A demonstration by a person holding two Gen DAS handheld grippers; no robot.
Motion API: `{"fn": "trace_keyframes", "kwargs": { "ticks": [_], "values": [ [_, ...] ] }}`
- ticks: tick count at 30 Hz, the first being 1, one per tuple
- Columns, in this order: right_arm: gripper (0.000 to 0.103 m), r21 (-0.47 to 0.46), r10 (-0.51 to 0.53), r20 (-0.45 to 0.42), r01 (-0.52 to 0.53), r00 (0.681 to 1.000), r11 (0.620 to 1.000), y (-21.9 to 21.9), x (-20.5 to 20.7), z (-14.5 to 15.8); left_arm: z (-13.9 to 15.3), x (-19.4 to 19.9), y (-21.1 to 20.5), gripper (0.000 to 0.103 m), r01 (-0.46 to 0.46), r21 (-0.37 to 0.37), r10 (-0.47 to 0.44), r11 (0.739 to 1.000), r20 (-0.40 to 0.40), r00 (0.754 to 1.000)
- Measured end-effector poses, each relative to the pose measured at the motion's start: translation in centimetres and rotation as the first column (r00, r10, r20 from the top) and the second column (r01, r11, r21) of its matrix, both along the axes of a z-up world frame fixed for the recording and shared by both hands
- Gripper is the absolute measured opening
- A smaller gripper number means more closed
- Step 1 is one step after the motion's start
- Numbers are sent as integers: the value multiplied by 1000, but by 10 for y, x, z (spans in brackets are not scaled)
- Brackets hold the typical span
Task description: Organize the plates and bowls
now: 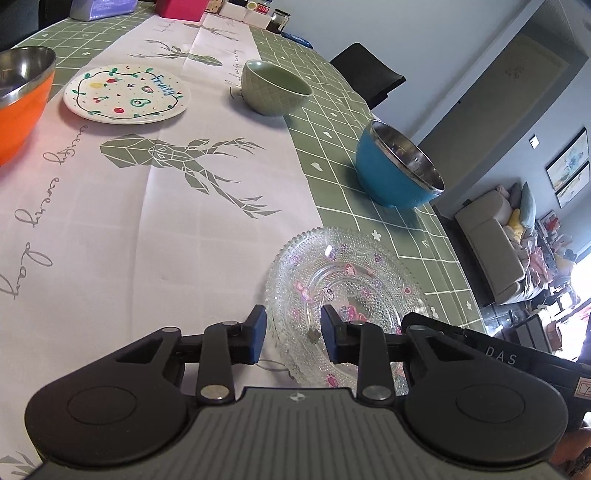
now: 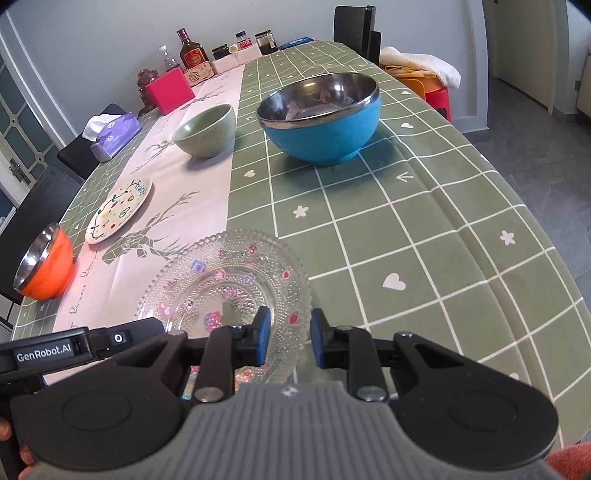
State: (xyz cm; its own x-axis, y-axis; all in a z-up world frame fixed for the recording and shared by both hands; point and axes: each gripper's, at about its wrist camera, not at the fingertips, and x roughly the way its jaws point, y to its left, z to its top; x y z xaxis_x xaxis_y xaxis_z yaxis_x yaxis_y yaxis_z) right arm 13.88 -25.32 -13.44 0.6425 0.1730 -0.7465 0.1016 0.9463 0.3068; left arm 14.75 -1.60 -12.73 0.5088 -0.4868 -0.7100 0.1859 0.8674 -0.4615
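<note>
A clear patterned glass plate (image 1: 343,280) (image 2: 229,280) lies on the table near its front edge. My left gripper (image 1: 293,334) is open, its fingers straddling the plate's left rim. My right gripper (image 2: 289,341) is open, its fingers either side of the plate's right rim. Neither holds anything. A blue steel-lined bowl (image 1: 397,166) (image 2: 321,114), a green ceramic bowl (image 1: 275,86) (image 2: 205,131), a white fruit-print plate (image 1: 125,92) (image 2: 118,210) and an orange steel-lined bowl (image 1: 22,96) (image 2: 44,262) stand apart on the table.
Bottles, jars, a pink box (image 2: 170,90) and a tissue pack (image 2: 112,134) line the table's far end. Black chairs (image 2: 356,29) stand around it. The table's right edge (image 2: 517,192) drops to the floor.
</note>
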Motion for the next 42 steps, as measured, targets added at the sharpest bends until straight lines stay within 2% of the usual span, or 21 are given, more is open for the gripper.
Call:
{"fn": "trace_keyframes", "kwargs": {
  "ticks": [5, 9, 11, 13, 14, 17, 21, 26, 30, 37, 42],
  "values": [
    [24, -3, 1, 4, -1, 1000, 1000, -1, 0, 1, 1, 1, 1, 36, -3, -1, 3, 1000, 4, 1000],
    [26, -76, 8, 79, -2, 997, 997, 6, -4, 13, 5, 1, 5, 36, -14, 0, 14, 1000, 47, 999],
    [27, -110, 32, 87, -22, 996, 994, 12, -1, 15, 6, 4, 7, 36, -3, -16, 3, 1000, 43, 999],
    [16, -116, 73, 93, -62, 993, 991, 17, 4, 16, 4, 5, 8, 34, -1, -22, 2, 1000, 47, 999],
    [3, -99, 102, 93, -93, 990, 991, 20, 6, 18, 4, 5, 9, 32, -2, -21, 3, 1000, 48, 999],
    [3, -154, 142, 116, -123, 983, 980, 33, 12, 24, 1, 6, 9, 25, -5, -18, 5, 1000, 49, 999],
    [0, -103, 220, 102, -210, 970, 972, 47, 25, 23, -1, 8, 12, 18, -6, -21, 7, 1000, 44, 999],
    [0, -141, 285, 103, -270, 953, 953, 68, 37, 18, -1, 8, 11, 14, 7, -7, -7, 1000, 55, 998],
    [0, -168, 311, 113, -291, 944, 942, 79, 48, 18, -2, 9, 13, 14, 10, -13, -10, 1000, 55, 998],
    [0, -208, 335, 73, -314, 939, 926, 90, 59, 6, -3, 9, 15, 14, 18, -25, -17, 1000, 53, 998],
    [0, -240, 356, 100, -325, 929, 915, 94, 58, 6, -4, 9, 16, 13, 20, -37, -18, 999, 53, 998]
  ]
}}
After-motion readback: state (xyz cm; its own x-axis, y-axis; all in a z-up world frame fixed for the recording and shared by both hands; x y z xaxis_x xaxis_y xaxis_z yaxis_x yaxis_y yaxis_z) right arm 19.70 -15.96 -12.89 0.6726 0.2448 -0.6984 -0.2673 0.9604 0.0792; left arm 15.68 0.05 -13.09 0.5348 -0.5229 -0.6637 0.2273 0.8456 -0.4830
